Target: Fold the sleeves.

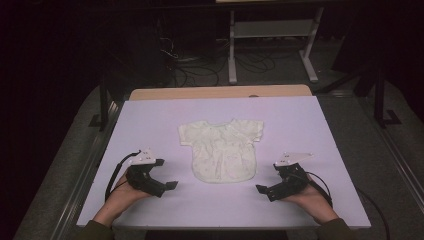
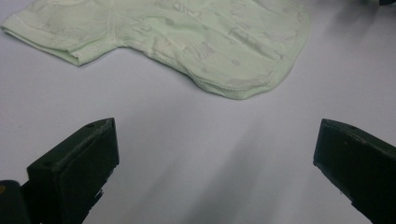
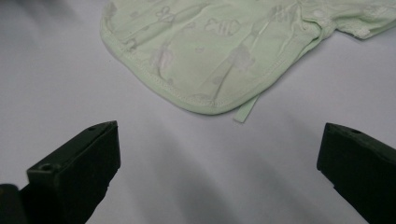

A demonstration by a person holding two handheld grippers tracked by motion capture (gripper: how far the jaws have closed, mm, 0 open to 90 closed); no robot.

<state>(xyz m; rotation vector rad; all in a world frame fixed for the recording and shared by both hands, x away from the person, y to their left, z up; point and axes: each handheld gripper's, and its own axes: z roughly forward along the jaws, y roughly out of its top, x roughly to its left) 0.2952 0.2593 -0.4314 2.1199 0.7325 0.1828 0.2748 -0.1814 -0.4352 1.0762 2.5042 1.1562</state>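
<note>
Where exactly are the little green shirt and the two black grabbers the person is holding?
baby shirt (image 1: 222,152): high view, middle of its front panel.
left gripper (image 1: 169,186): high view, between its jaw tips, beside the shirt's hem.
right gripper (image 1: 262,190): high view, between its jaw tips, on the shirt's other side.

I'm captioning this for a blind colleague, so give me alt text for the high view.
A small pale green shirt lies flat, spread out, in the middle of a white table. A person's hands hold the left gripper and right gripper on either side of its hem, not touching it.
</note>
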